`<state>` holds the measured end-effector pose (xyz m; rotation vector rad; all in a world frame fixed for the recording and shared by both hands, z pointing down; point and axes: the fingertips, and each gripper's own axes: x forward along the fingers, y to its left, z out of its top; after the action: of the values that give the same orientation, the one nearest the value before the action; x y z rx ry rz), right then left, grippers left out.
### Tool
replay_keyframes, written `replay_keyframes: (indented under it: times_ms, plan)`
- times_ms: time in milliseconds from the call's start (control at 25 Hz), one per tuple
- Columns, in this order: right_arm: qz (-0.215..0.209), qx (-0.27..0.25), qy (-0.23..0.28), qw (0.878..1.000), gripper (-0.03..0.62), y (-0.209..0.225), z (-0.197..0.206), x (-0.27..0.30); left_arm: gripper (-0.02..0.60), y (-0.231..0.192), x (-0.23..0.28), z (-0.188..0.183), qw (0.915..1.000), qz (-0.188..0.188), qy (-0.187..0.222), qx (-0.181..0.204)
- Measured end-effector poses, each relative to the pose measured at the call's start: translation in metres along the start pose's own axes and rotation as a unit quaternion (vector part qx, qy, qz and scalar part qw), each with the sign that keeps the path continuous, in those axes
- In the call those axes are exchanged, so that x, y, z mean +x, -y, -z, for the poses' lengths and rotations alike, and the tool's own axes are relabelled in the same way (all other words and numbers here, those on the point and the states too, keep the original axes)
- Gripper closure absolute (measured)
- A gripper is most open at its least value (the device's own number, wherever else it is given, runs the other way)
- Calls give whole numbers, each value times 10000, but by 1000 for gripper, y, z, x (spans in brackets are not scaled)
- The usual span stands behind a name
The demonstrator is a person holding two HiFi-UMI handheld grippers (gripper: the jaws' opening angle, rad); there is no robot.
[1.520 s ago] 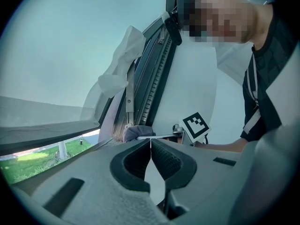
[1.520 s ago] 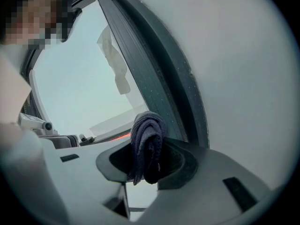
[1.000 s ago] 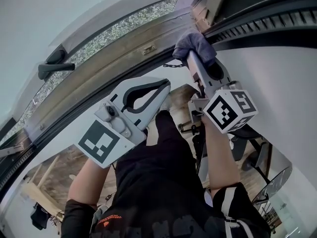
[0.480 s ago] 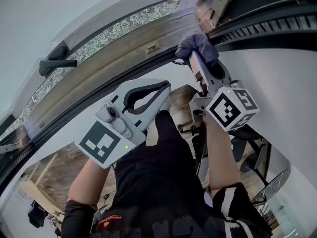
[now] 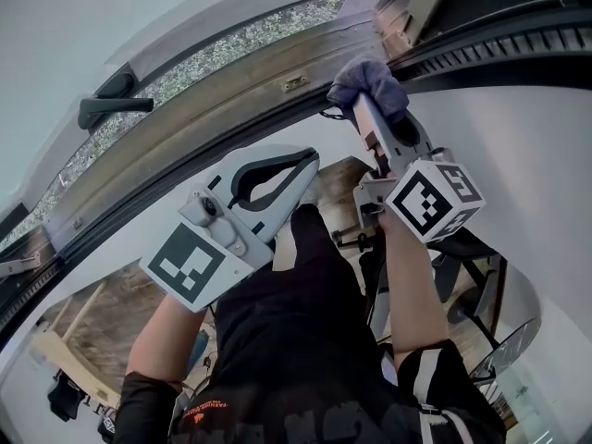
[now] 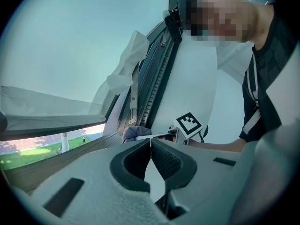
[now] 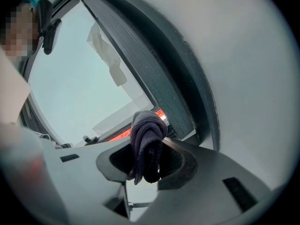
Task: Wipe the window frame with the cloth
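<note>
**Jaws shut on the cloth at the frame's corner**

Jaws of the right gripper [image 7: 149,165] are closed on the cloth [image 7: 147,137], a dark, soft bundle folded over itself and bulging out past the tips. I judge it light and limp. It will squash and drag rather than glide, and a pinch on the bunched middle, as I have it, should keep it from pulling loose. Its free end appears pressed against the window frame [image 5: 222,109], close to the upper corner.

The left gripper [image 6: 151,146] has its jaws together with nothing between them, held low and apart from the frame.

Along the wooden strip sits a small metal plate [image 5: 295,82] that could snag the fabric. Toward the far end a dark handle [image 5: 109,109] stands out over the glass. Just beside the cloth, a hinge arm [image 5: 412,7] crowds the corner, leaving me little room.
</note>
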<state>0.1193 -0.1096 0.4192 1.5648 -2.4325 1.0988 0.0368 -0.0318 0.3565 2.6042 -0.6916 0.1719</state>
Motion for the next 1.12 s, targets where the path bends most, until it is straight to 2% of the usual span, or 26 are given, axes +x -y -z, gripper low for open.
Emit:
replay_keyframes:
  times_ms: [680,1120]
  plan:
    - [-189,-148,-156,9996,480,-36,21,6,561,0,-37,5,9997,-233,118,-28]
    - [-265,-434,-312,9982,482,-63,37,12,561,-2,-66,7,9990,-404,193,-54]
